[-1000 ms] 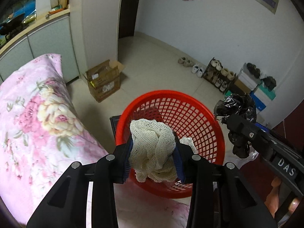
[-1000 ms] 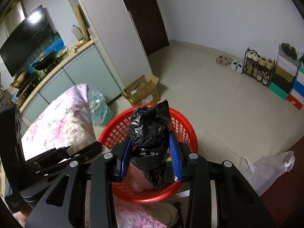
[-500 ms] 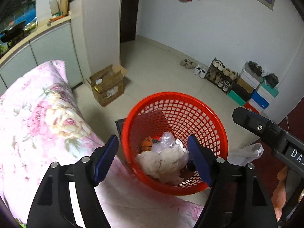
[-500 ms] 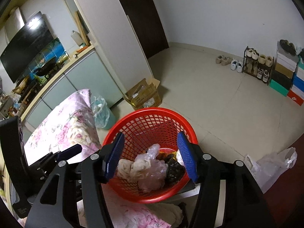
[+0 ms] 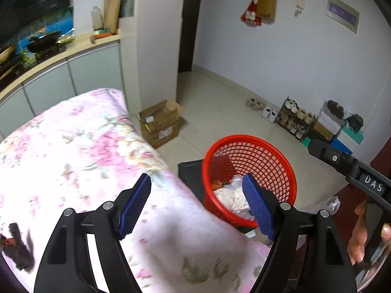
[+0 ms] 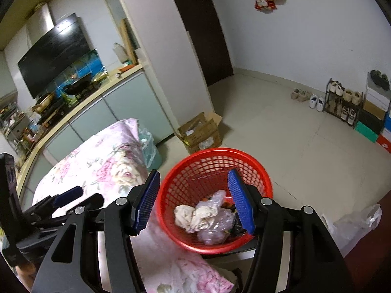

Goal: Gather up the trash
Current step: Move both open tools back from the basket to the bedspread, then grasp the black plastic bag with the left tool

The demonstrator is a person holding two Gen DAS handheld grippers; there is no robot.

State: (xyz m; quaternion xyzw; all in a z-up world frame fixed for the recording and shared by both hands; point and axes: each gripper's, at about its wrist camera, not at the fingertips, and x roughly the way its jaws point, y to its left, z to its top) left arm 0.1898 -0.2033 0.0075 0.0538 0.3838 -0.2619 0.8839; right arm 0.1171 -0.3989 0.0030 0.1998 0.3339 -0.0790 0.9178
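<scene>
Change since earlier frame: the cream mesh rag and the black bag, then pinched in the tongs, now lie in the red basket [image 6: 215, 161]; both tongs have drawn back.
Left tongs [image 5: 196, 204]: jaws stand wide apart, nothing between the blue pads; they hang over the floral quilt [image 5: 73, 146], the basket just beyond the right pad.
Right tongs [image 6: 193, 202]: jaws parted, holding nothing; the basket shows through the gap.
Dark scrap [image 5: 17, 246]: lies on the quilt at the near left edge, blurred; possibly the next trash item, though its nature cannot be told.
Collected trash: mesh rag [image 6: 193, 217], a clear plastic bag [image 6: 216, 216] and the black bag [image 6: 235, 224] are heaped on the basket floor.
Handling (judgement): all pieces look light, soft and crumpled; the plastic is likely slippery. Take hold at a bunched fold, not a flat face.
Cardboard box [image 6: 200, 133]: on the floor beyond the basket.
Shoe rack [image 6: 342, 102]: against the far wall.
</scene>
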